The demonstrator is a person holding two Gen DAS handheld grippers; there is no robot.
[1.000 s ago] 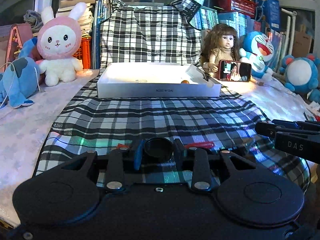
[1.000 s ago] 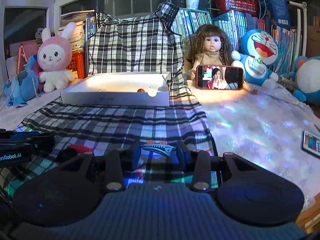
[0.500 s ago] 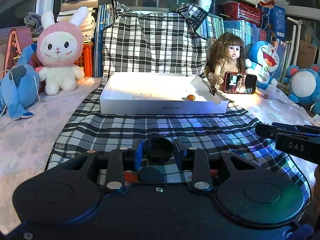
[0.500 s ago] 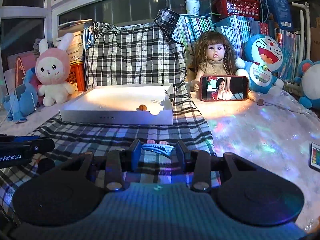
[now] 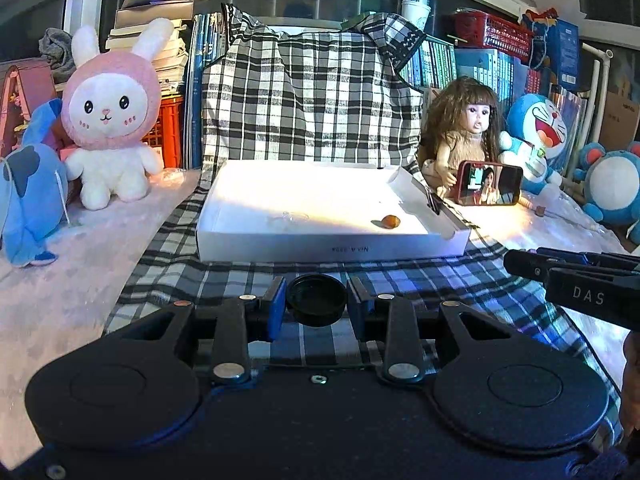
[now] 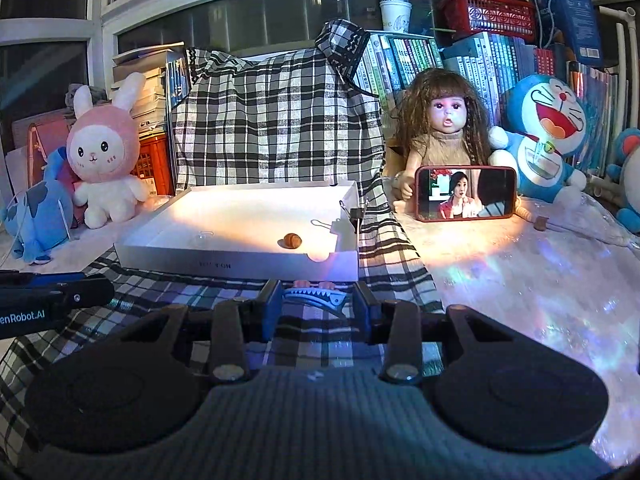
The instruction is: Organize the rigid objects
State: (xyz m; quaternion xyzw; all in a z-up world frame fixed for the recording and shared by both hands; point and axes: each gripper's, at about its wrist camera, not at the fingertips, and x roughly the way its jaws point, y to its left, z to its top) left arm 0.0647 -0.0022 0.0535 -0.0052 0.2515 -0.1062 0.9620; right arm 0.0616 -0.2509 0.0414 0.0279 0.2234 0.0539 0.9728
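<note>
White cardboard forms the shallow box (image 5: 332, 246) lying on the checked cloth (image 5: 440, 280) in front of you, and it is the place your things seem meant to go. Your left gripper (image 5: 317, 304) is clamped on a round black cap (image 5: 317, 299), held above the cloth just short of the box's near wall. Your right gripper (image 6: 316, 306) is clamped on a toothed hair clip (image 6: 314, 298), also near the box front. Neither thing is in the box yet, so both drops are left to do. Inside the box you already have a small brown nut-like piece (image 6: 291, 240), a clear round thing that is hard to make out (image 6: 201, 236), and a black binder clip (image 6: 356, 216) on the right wall. A phone (image 6: 466, 193) stands beside it, apart from the task.
</note>
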